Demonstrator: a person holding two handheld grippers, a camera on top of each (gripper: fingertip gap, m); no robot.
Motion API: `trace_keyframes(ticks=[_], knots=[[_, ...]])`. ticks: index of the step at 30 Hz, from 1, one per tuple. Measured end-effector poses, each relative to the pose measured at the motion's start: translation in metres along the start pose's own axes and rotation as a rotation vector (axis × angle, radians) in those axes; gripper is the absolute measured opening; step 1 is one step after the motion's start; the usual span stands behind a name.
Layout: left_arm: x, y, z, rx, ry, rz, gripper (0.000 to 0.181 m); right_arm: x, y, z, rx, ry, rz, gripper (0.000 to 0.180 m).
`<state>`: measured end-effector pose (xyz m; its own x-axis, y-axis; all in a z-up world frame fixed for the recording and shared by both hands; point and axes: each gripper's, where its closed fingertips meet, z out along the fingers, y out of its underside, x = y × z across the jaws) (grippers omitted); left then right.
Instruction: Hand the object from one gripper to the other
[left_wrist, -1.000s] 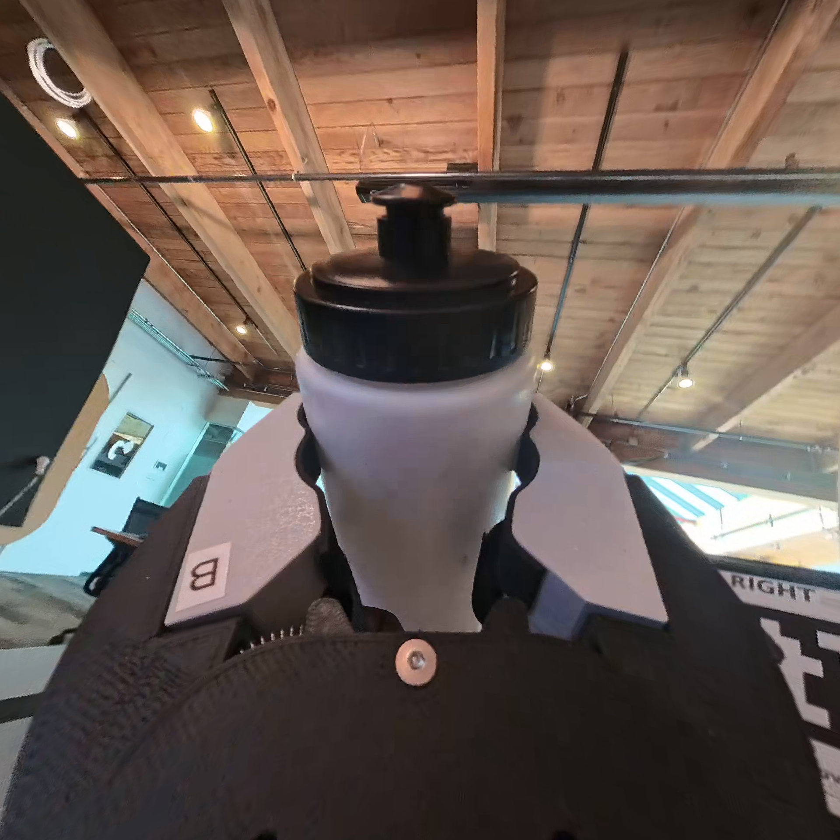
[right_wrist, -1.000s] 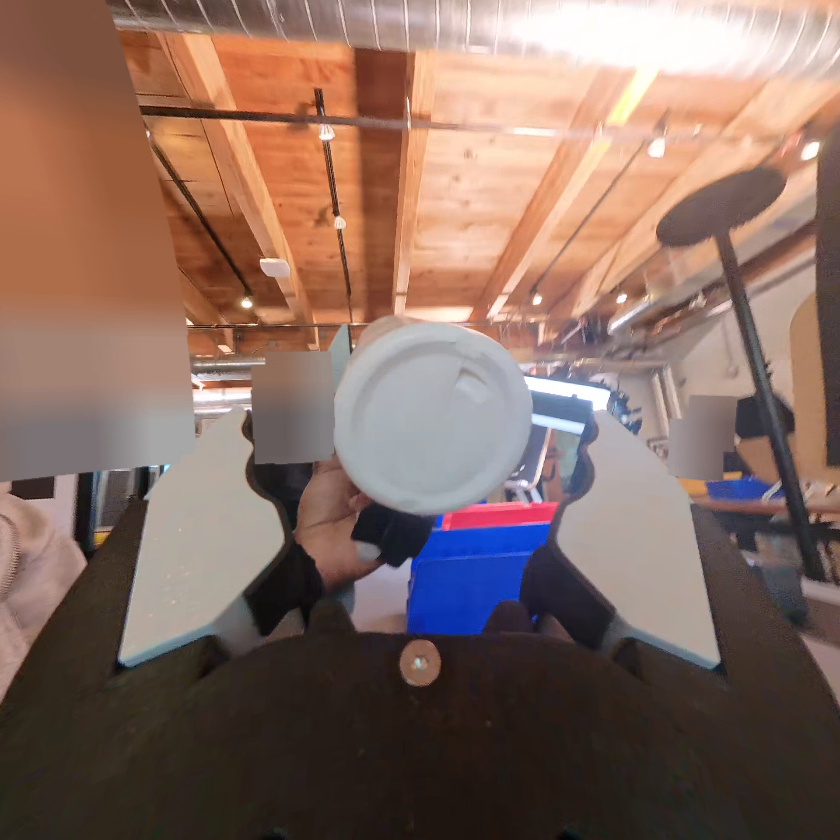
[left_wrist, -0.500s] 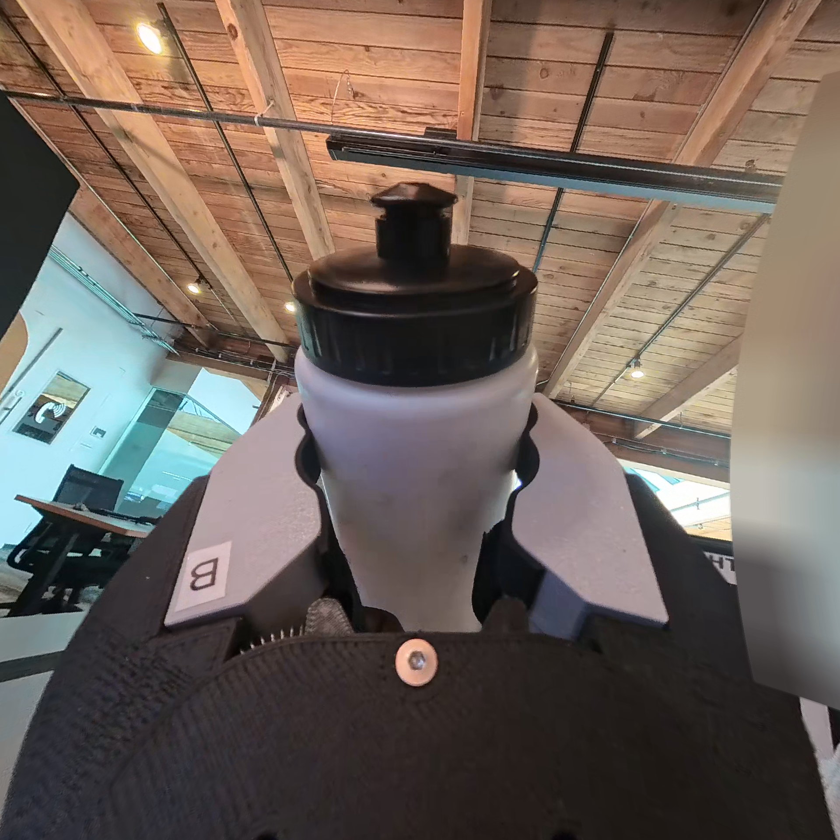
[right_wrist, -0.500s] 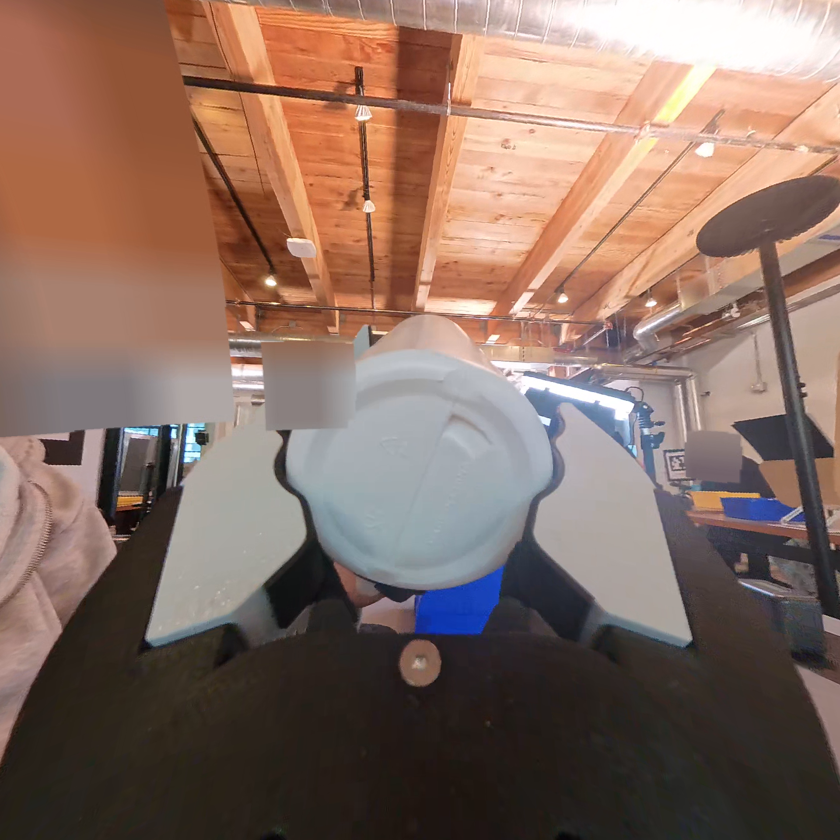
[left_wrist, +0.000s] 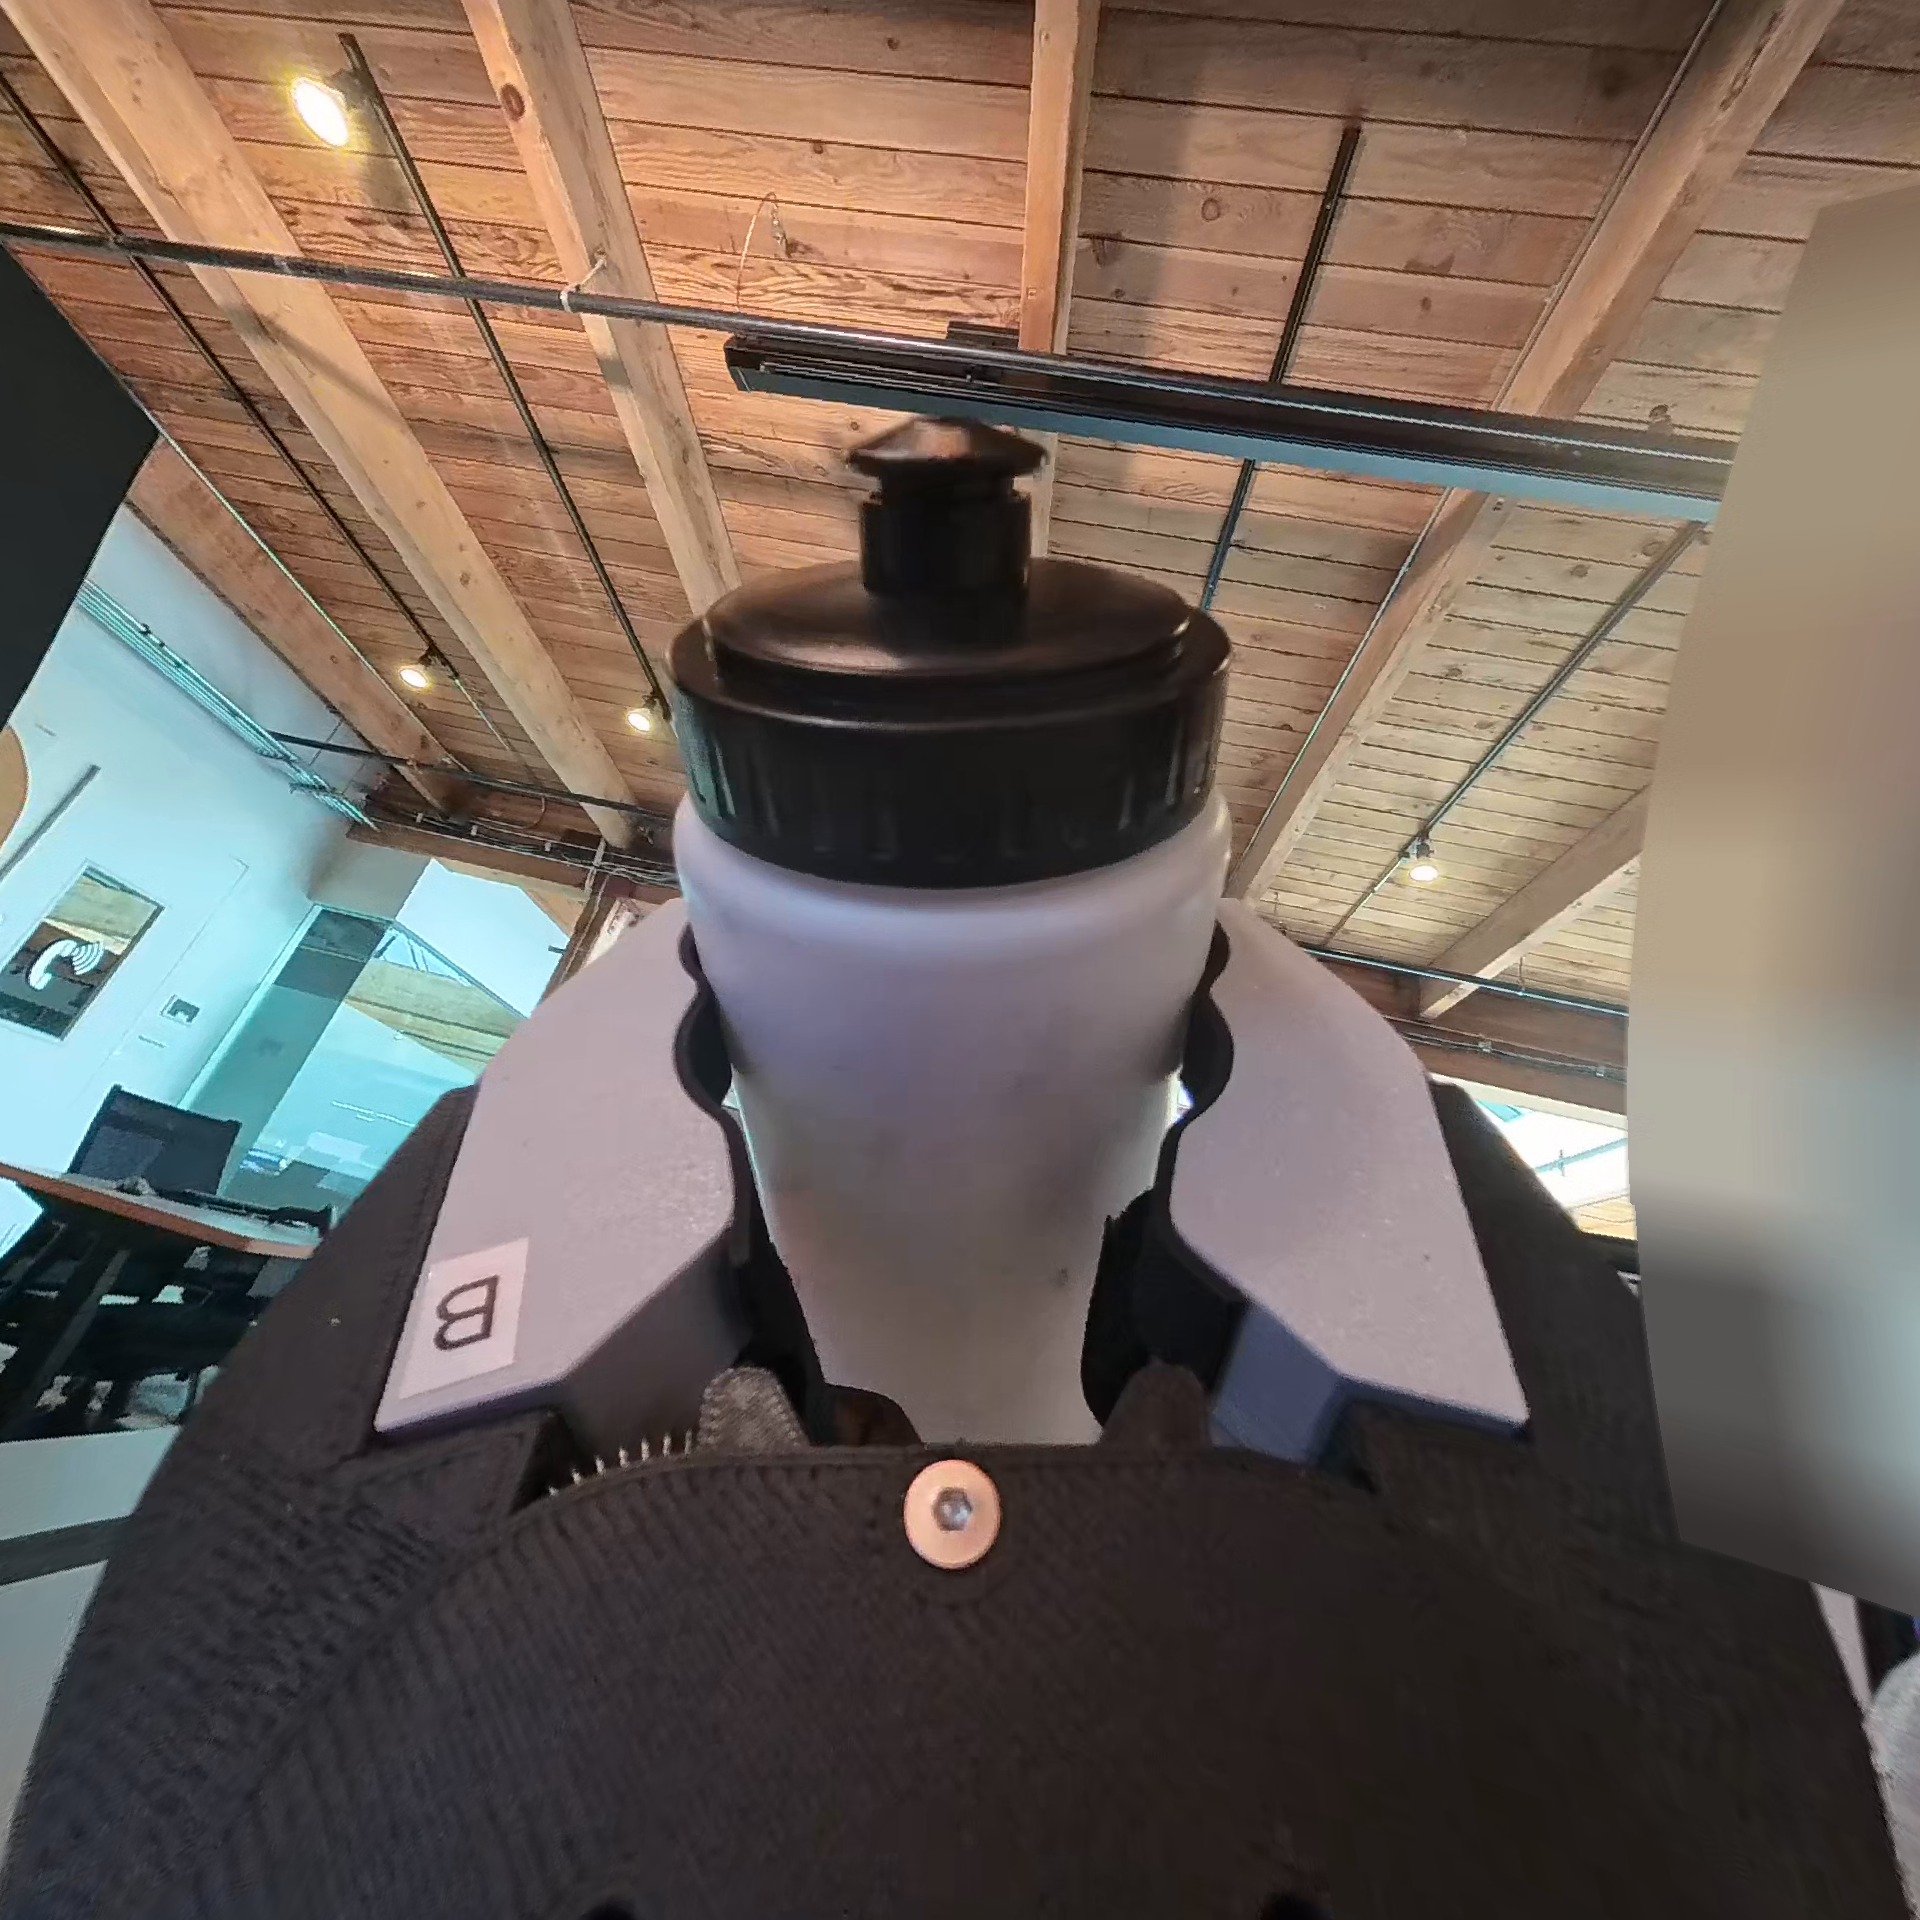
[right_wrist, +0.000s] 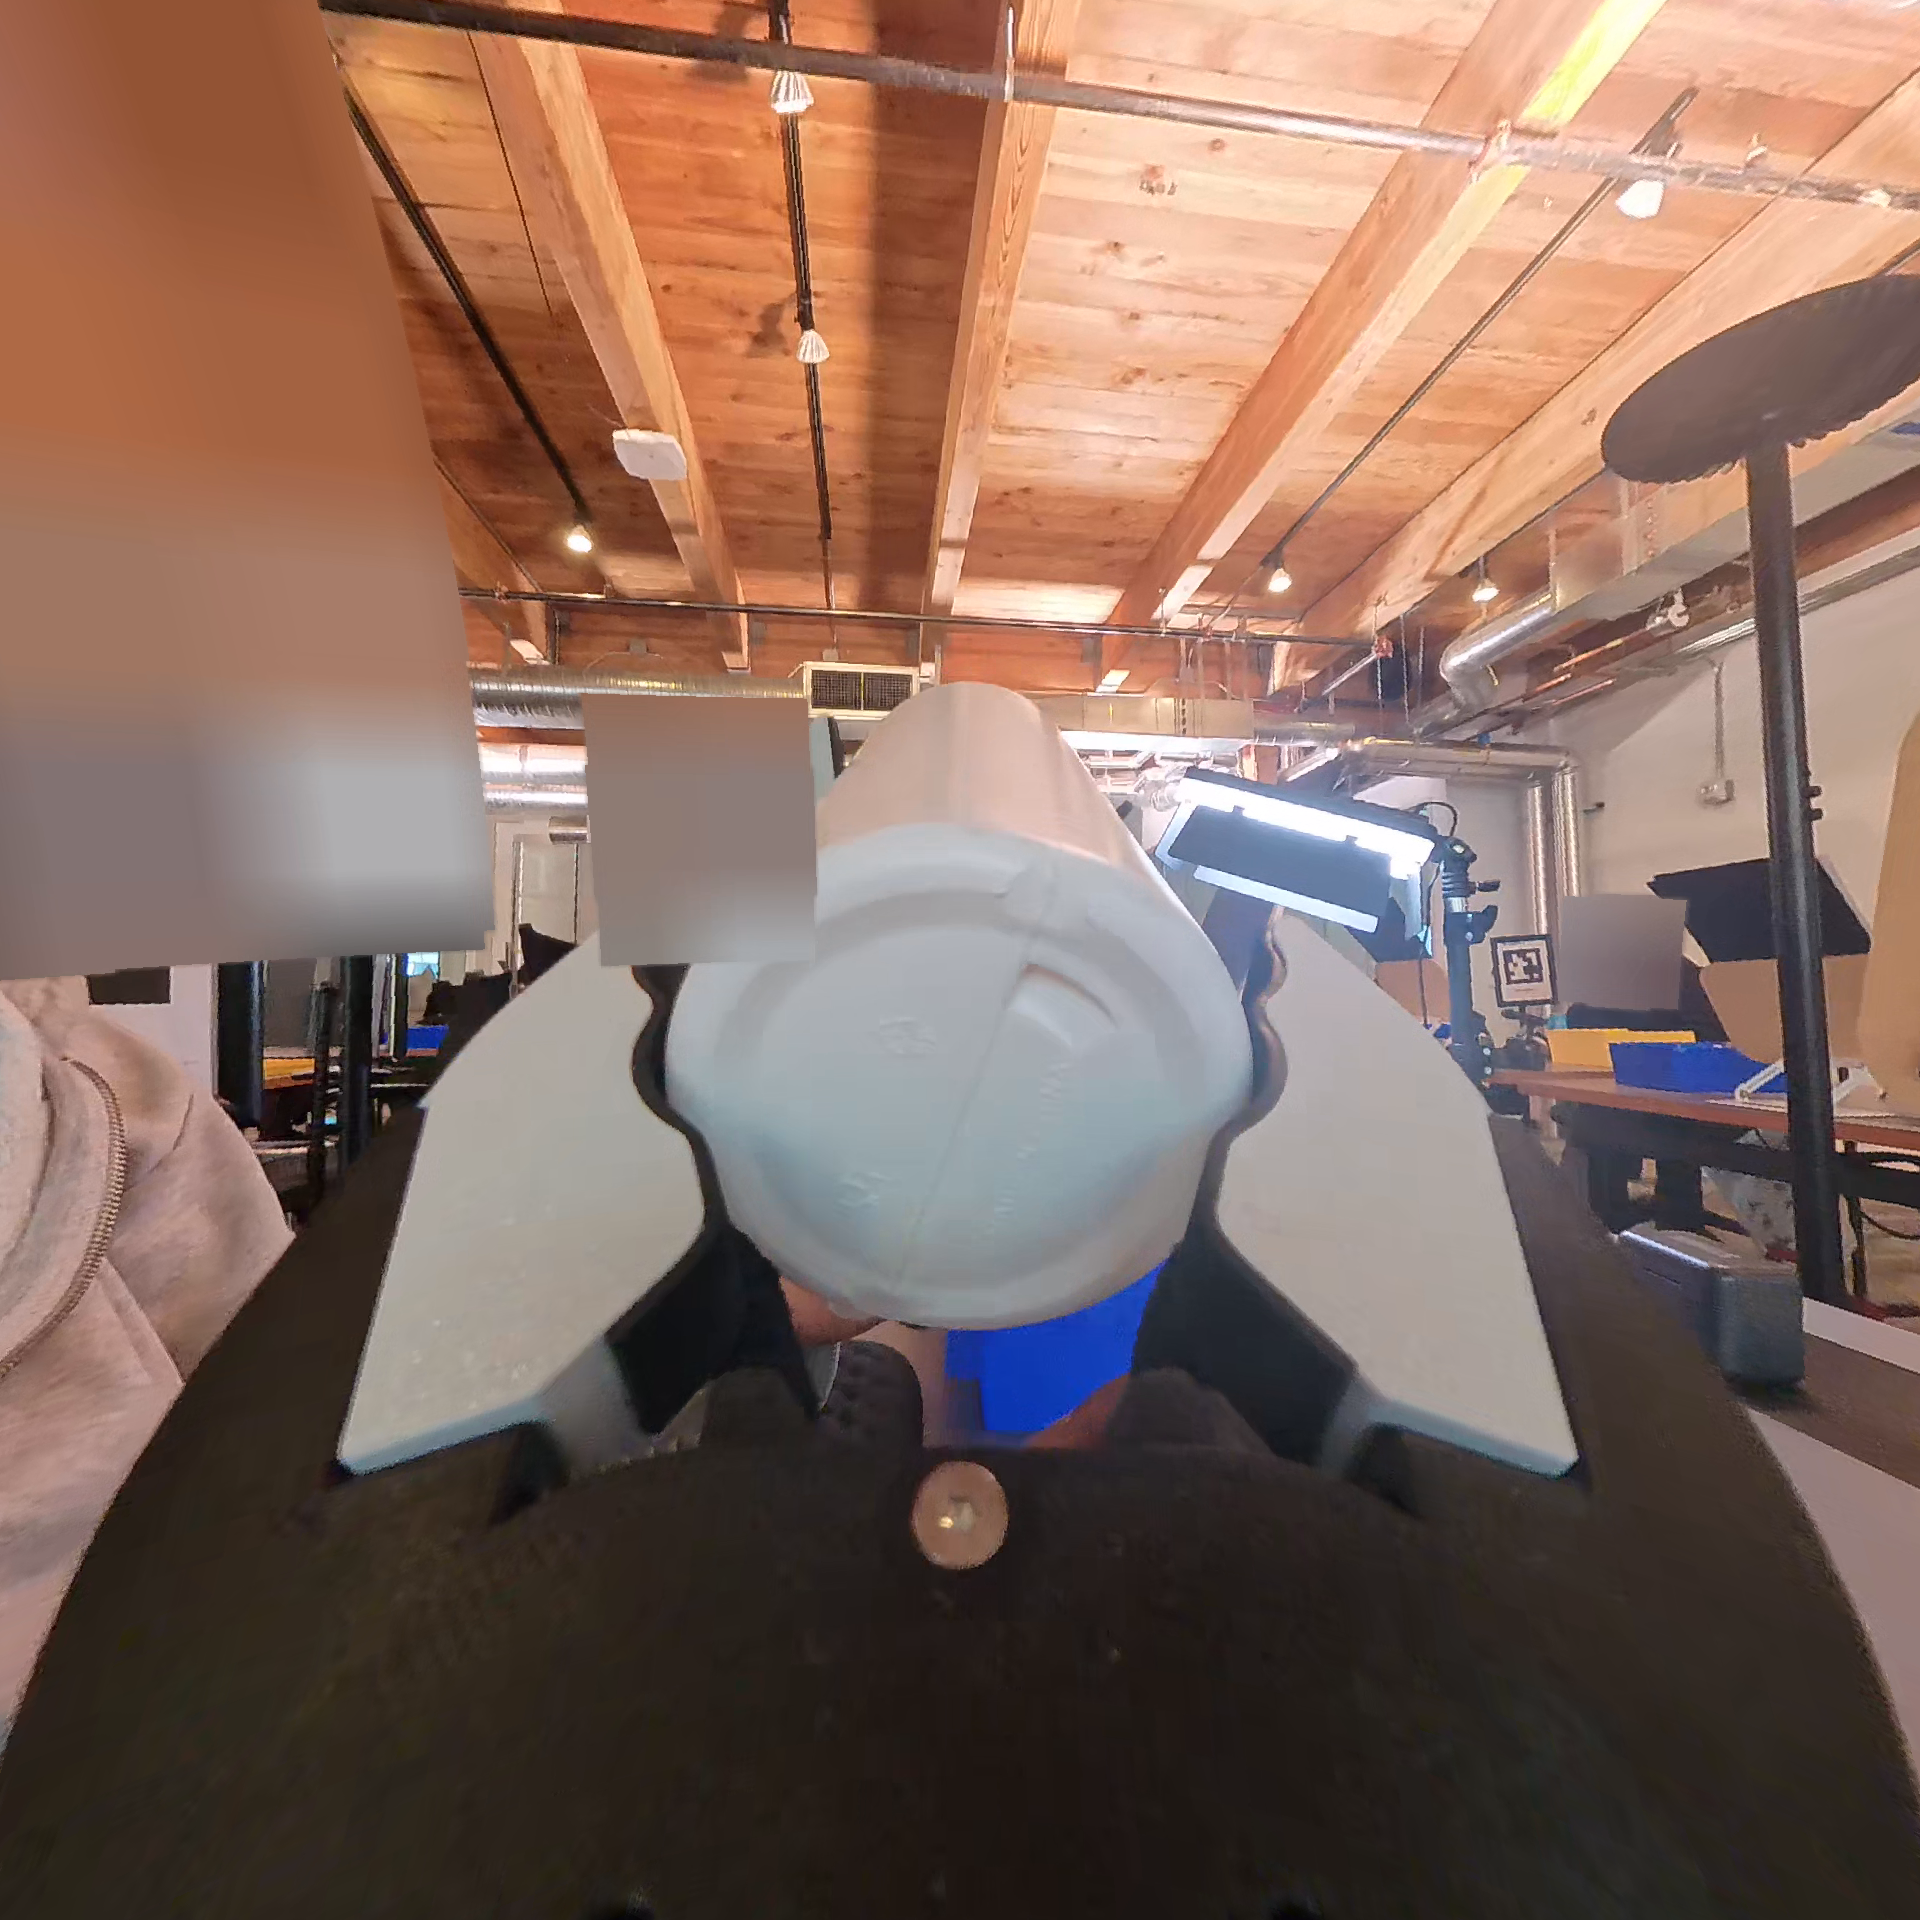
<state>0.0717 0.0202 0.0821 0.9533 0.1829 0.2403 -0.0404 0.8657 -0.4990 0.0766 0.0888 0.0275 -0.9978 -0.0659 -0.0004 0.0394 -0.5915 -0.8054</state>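
Observation:
A white squeeze bottle (left_wrist: 956, 1091) with a black screw cap and pull spout (left_wrist: 945, 758) points up toward the wooden ceiling. My left gripper (left_wrist: 951, 935) is shut on the bottle's upper body just below the cap. In the right wrist view I see the bottle's round white base (right_wrist: 956, 1122) end-on. My right gripper (right_wrist: 951, 997) is shut on that base, with both fingers pressed against its sides. Both grippers hold the bottle in the air. The left gripper is hidden behind the bottle in the right wrist view.
A person's light hooded sleeve (right_wrist: 94, 1195) is at the left and a hand (right_wrist: 831, 1325) shows under the bottle. A blue bin (right_wrist: 1049, 1351) lies behind. A black pole with a round top (right_wrist: 1782, 831) and tables with bins (right_wrist: 1662, 1060) stand at the right. The grippers' ends are close to 10 cm from one another.
My right gripper was open with the bottle's base ahead of it. It has moved onto the base and closed on it. My left gripper's hold is unchanged.

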Motion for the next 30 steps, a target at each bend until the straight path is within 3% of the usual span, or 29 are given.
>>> trace_keyframes(ticks=[8, 12, 16, 20, 26, 30], knots=[[-0.004, 0.003, 0.0, -0.029, -0.009, -0.023, 0.086, 0.002, -0.001, -0.003, -0.06, 0.015, 0.002, 0.105], [-0.008, -0.004, -0.002, -0.057, -0.021, 0.001, 0.086, 0.007, 0.018, 0.001, -0.202, 0.043, 0.027, 0.106], [-0.01, -0.006, -0.002, -0.155, -0.024, 0.051, 0.087, 0.02, 0.022, -0.008, -0.344, 0.113, -0.078, 0.114], [-0.02, -0.008, -0.005, -0.166, -0.068, 0.041, 0.086, 0.029, 0.017, -0.014, -0.372, 0.16, -0.132, 0.118], [-0.038, 0.017, -0.008, -0.376, -0.176, 0.15, 0.086, 0.032, 0.021, -0.019, -0.485, 0.205, -0.256, 0.118], [-0.044, 0.055, -0.013, -0.617, -0.212, 0.252, 0.086, 0.032, 0.03, -0.019, -0.55, 0.229, -0.335, 0.11]])
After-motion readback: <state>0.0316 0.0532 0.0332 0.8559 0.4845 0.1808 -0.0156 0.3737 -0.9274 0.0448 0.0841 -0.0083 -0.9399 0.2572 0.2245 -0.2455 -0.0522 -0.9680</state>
